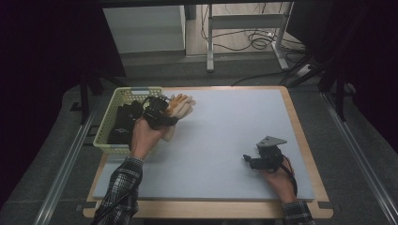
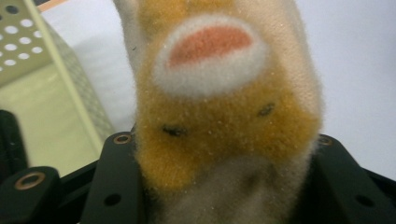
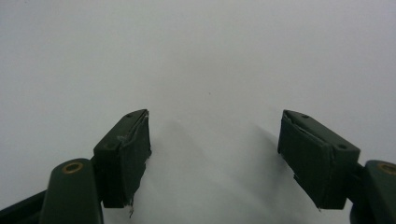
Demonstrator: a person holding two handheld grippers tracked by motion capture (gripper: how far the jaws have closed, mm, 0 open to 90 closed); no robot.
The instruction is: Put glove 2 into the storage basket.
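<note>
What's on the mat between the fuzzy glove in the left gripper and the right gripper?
Nothing. In the high view, the grey mat lies bare between the fuzzy glove, clamped in the left gripper by the basket, and the open right gripper.

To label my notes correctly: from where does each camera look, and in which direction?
High view: above the person's side, facing forward and down on the table; forearms, left gripper, right gripper.
Left gripper view: along its jaws, shut on the plush toy.
Right gripper view: open jaws over bare table.
Shared: toy and basket, high and left views.
</note>
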